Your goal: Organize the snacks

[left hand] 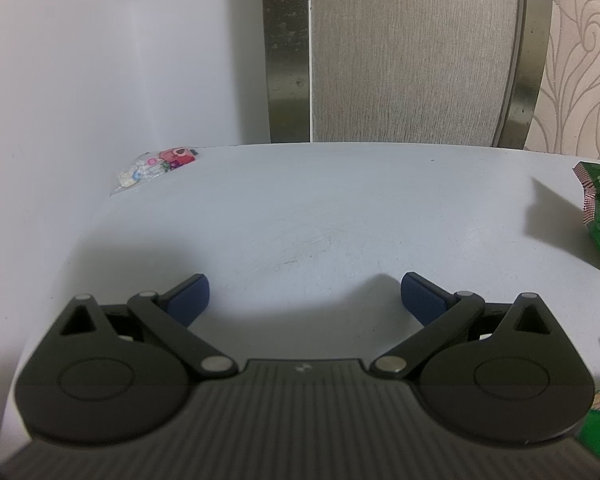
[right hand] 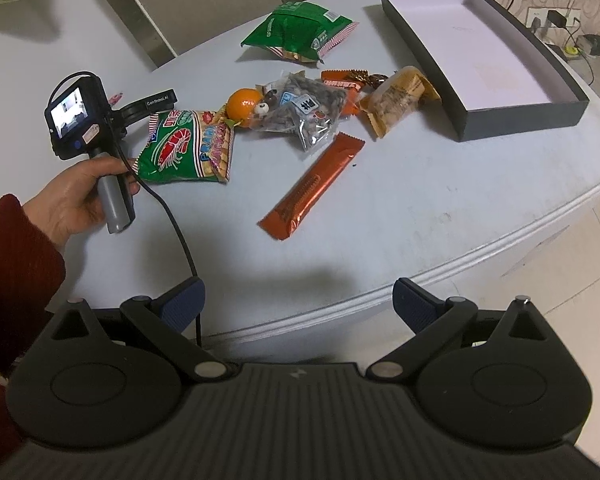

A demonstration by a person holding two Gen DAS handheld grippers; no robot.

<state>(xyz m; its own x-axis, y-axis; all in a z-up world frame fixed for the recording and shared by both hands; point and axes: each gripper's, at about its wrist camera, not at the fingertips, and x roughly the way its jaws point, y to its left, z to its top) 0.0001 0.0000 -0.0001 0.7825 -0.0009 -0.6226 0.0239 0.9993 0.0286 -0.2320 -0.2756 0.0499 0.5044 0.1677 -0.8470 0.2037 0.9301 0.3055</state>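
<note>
Both the left tongs (left hand: 304,296) and the right tongs (right hand: 298,300) stand wide apart, holding nothing. The snacks (right hand: 300,108) lie scattered mid-bench (right hand: 420,208), the prawn cracker bag (right hand: 188,148) nearest the left hand (right hand: 84,196), beside an empty dark box (right hand: 520,120).

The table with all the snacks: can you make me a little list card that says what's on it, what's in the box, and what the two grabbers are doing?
table: white, rounded edge
box: dark, open, nothing in it
green bags: prawn cracker bag, second green bag farther back
long orange stick pack: lies alone, in front of the pile
orange fruit: in the pile
seed bag: clear, beside the fruit
left gripper: open, holds nothing
right gripper: open, holds nothing
snacks in box so far: none
</note>
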